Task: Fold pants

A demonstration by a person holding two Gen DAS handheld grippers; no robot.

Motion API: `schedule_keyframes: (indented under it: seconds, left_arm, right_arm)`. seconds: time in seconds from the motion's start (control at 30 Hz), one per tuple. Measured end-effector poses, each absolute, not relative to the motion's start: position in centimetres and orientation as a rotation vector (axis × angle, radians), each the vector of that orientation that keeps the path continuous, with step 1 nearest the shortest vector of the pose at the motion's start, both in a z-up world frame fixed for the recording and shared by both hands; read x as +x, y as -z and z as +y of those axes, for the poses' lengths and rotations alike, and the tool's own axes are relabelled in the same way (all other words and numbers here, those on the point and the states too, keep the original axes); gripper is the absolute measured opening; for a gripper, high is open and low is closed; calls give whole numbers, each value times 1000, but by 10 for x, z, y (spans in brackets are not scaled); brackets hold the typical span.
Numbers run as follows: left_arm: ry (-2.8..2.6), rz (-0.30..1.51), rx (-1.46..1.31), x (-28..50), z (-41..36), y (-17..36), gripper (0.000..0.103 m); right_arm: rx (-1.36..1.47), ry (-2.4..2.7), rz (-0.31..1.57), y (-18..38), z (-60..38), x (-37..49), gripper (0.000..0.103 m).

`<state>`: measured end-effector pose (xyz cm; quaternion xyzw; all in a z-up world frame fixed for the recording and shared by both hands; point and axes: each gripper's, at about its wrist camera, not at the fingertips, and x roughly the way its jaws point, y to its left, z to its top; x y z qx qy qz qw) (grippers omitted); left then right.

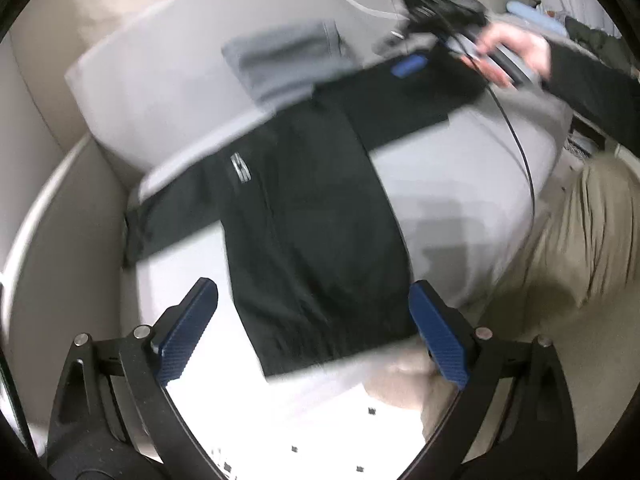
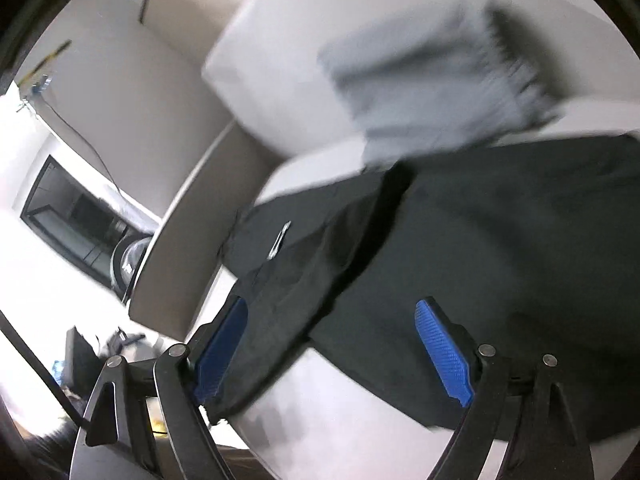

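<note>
Black pants [image 1: 312,216] lie spread on a grey bed [image 1: 460,184], with a small white logo near the left side. My left gripper [image 1: 314,332] is open above the near edge of the pants, its blue pads either side of the cloth. My right gripper [image 2: 332,348] is open over the pants [image 2: 500,248], holding nothing. It also shows at the far end of the pants in the left wrist view [image 1: 408,66], held by a hand. Both views are blurred.
A folded grey garment [image 1: 280,60] lies on the bed beyond the pants, also in the right wrist view [image 2: 432,80]. A beige wall [image 1: 48,220] runs along the left of the bed. A person's tan trousers [image 1: 580,240] stand at the right.
</note>
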<state>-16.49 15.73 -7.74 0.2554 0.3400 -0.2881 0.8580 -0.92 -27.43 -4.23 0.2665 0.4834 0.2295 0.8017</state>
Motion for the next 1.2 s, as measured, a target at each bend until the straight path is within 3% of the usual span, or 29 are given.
schedule_keyframes:
  seconds: [0.13, 0.33, 0.47, 0.5, 0.53, 0.63, 0.67, 0.7, 0.73, 1.03, 1.13, 1.2]
  left_arm:
    - [630, 719, 545, -188, 140, 113, 78]
    - [727, 770, 483, -182, 126, 140, 76]
    - [671, 779, 726, -182, 97, 170, 76]
    - [635, 779, 798, -183, 91, 179, 68]
    - [609, 773, 828, -185, 88, 183, 52]
    - [622, 784, 749, -184, 93, 176, 34]
    - [623, 776, 726, -184, 96, 171, 27]
    - [601, 750, 725, -185, 98, 166, 12]
    - [586, 721, 721, -187, 101, 159, 8]
    - [535, 579, 620, -186, 133, 107, 7]
    - [522, 555, 599, -184, 144, 98, 7]
    - [516, 539, 593, -185, 152, 87, 7]
  right_arm:
    - [577, -459, 1086, 63, -243, 11, 88]
    - [539, -346, 1154, 85, -238, 20, 88]
    - [616, -326, 1167, 97, -249, 20, 88]
    - [614, -327, 1168, 100, -248, 21, 88]
    - [606, -328, 1171, 101, -248, 20, 88]
    - [597, -335, 1167, 106, -248, 23, 88]
    - [608, -342, 1165, 108, -248, 24, 88]
    - [620, -349, 1162, 109, -252, 25, 88]
    - [635, -358, 1155, 109, -253, 26, 88]
    - [801, -438, 1148, 115, -251, 41, 85]
    - [838, -483, 1155, 120, -239, 49, 67]
    - [849, -481, 1166, 124, -232, 56, 41]
